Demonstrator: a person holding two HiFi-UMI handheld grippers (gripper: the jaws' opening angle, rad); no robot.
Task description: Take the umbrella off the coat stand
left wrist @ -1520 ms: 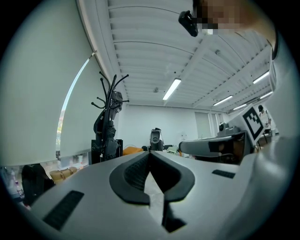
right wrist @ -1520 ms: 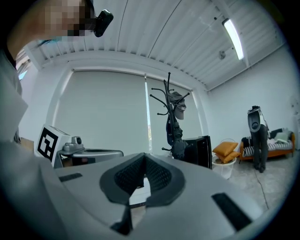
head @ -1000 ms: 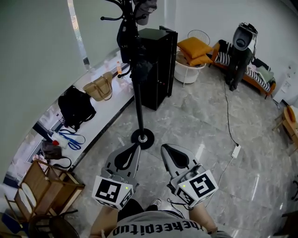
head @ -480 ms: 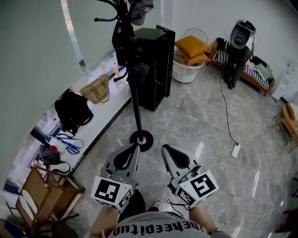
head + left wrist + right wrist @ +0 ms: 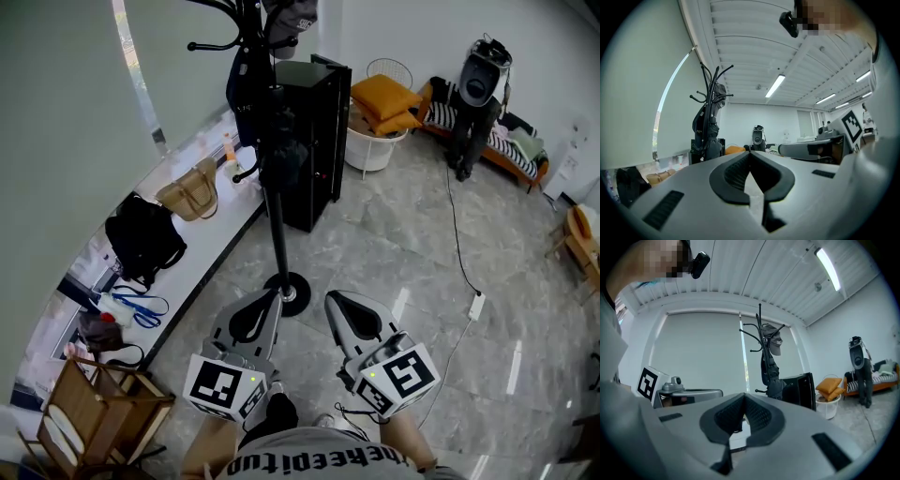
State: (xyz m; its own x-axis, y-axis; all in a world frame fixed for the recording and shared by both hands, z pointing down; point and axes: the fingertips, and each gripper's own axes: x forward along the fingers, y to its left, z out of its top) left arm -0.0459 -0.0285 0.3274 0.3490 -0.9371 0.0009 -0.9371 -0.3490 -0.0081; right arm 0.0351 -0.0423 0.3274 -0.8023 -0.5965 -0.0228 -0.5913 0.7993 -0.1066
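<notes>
A black coat stand (image 5: 277, 230) rises from a round base (image 5: 287, 293) on the marble floor just ahead of both grippers. A dark folded umbrella (image 5: 282, 155) hangs along its pole, its curved handle low on the left, beside a black bag (image 5: 247, 94) and under a grey cap (image 5: 294, 13). My left gripper (image 5: 268, 302) and right gripper (image 5: 335, 305) are held side by side, level, both shut on nothing. The left gripper view shows the umbrella (image 5: 710, 140) far left of the left gripper (image 5: 750, 153). In the right gripper view the umbrella (image 5: 774, 380) stands beyond the right gripper (image 5: 742, 396).
Behind the stand is a black cabinet (image 5: 316, 131), then a white basket with orange cushions (image 5: 381, 120). A tan bag (image 5: 191, 192) and a black bag (image 5: 145, 239) lie on the window ledge at left. A wooden chair (image 5: 101, 412) is near left; a cable and power strip (image 5: 474, 305) lie at right.
Both grippers and the head camera have moved closer to the coat stand, whose base now lies nearer the fingertips. Both grippers stay shut.
</notes>
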